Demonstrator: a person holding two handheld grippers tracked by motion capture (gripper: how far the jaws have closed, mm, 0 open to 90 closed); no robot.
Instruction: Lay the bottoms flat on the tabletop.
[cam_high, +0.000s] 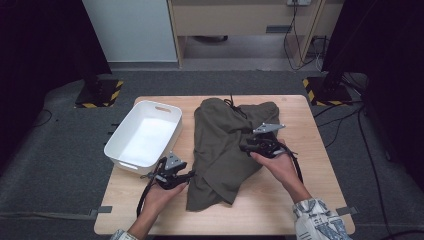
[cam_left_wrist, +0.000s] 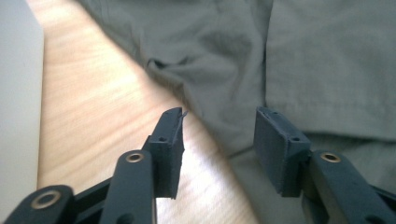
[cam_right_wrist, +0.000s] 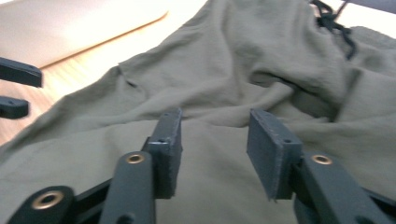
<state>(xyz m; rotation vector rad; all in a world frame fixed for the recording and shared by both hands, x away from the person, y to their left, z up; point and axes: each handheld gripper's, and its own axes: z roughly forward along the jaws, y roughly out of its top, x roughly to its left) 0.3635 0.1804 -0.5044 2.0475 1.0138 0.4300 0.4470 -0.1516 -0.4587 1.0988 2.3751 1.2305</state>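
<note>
An olive-green garment (cam_high: 225, 145) with a dark drawstring (cam_high: 235, 106) lies crumpled on the wooden table (cam_high: 280, 200). My left gripper (cam_high: 189, 176) is at the garment's lower left edge. In the left gripper view this gripper (cam_left_wrist: 219, 116) is open, and the cloth's edge (cam_left_wrist: 210, 126) runs under the gap with no pad pressing on it. My right gripper (cam_high: 245, 147) hovers over the garment's right half. In the right gripper view it (cam_right_wrist: 215, 116) is open above folds of the cloth (cam_right_wrist: 261, 70), with nothing between its jaws.
A white plastic bin (cam_high: 125, 162) stands at the table's left, close to the left gripper; its wall (cam_left_wrist: 18, 93) is beside the left jaw. The left gripper's jaws (cam_right_wrist: 14, 74) appear at the far left of the right gripper view. Cables lie on the grey floor.
</note>
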